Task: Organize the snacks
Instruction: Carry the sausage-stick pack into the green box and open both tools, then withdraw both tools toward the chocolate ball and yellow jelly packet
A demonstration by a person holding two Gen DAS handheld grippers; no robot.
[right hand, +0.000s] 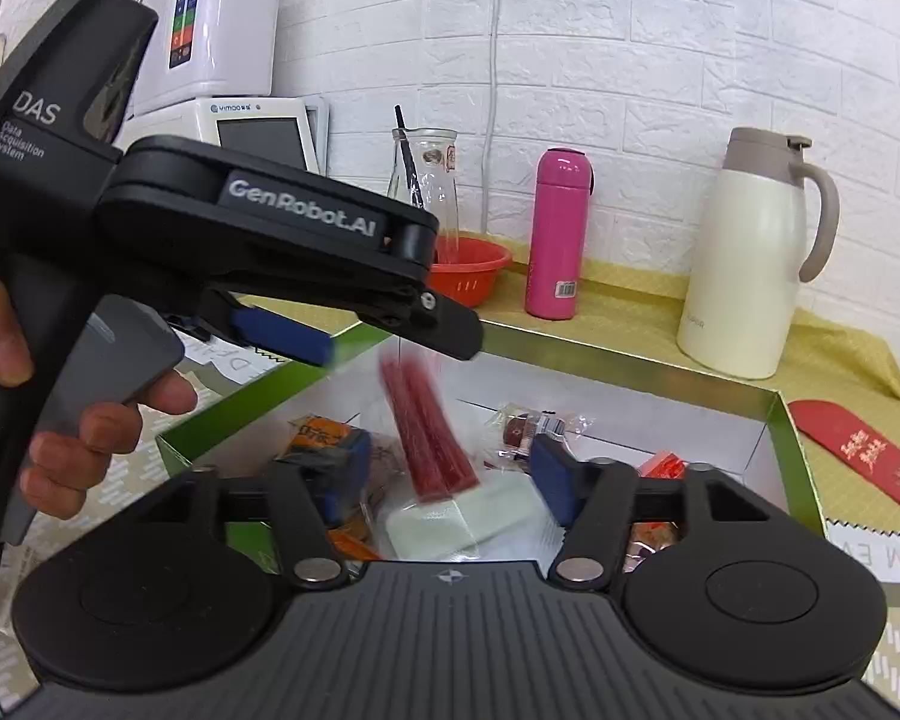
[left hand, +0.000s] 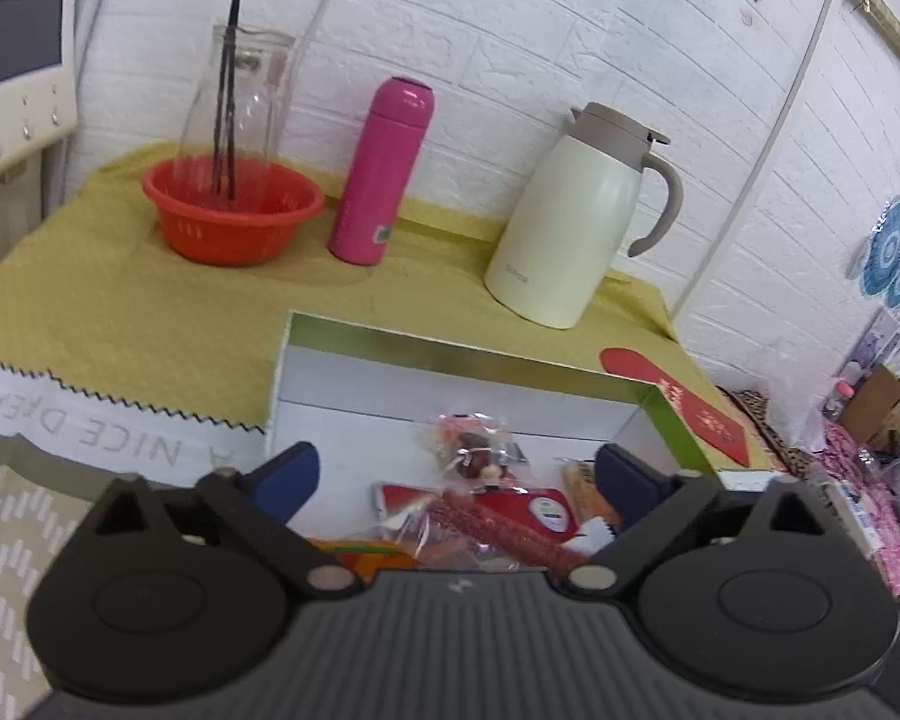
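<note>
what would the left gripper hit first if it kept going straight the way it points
Most likely the snack pile in the box, probably the clear-wrapped snack ahead of the open left gripper. Depth is hard to judge; it could reach the box's white floor first.

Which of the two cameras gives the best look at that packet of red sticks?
The right wrist view: the packet of red sticks shows nearly whole, though blurred, standing steeply over the box below the left gripper. The left wrist view shows the sticks only low down, partly hidden behind the gripper's body.
</note>
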